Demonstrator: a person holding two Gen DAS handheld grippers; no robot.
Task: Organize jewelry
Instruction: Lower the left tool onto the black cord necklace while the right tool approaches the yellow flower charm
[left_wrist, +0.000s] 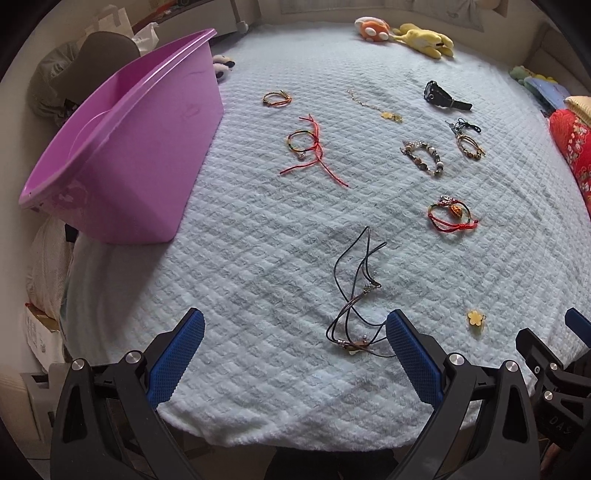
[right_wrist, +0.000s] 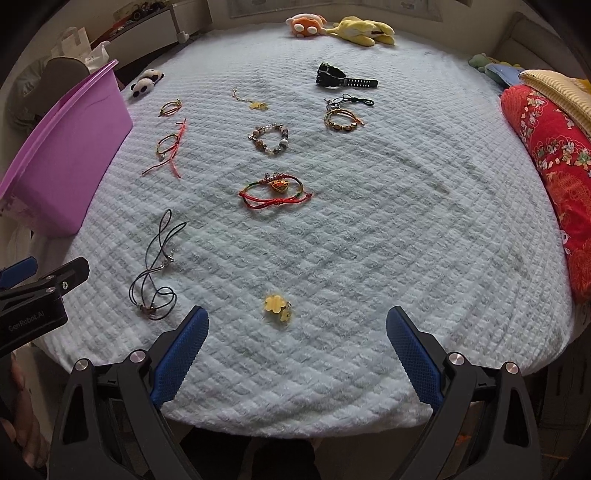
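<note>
Left gripper (left_wrist: 295, 332) jaws wide apart, holding nothing, low over the near edge of the white blanket (left_wrist: 258, 258). Black cord necklace (left_wrist: 354, 302) lies just ahead of its right jaw, pendant end almost touching that blue pad. Purple tub (left_wrist: 122, 155) sits ahead-left of the jaws, well apart. Right gripper (right_wrist: 295, 332) jaws also wide apart, nothing held. Yellow flower charm (right_wrist: 277, 305) lies between and just ahead of its jaws. Red cord bracelet (right_wrist: 275, 192) with heart charm further ahead, centered. Beaded bracelet (right_wrist: 271, 139) beyond it. Black watch (right_wrist: 343, 79) far ahead, slightly right. Red string bracelet (right_wrist: 168, 147) ahead-left, near the tub. Stuffed toys (right_wrist: 343, 27) at the far edge.
</note>
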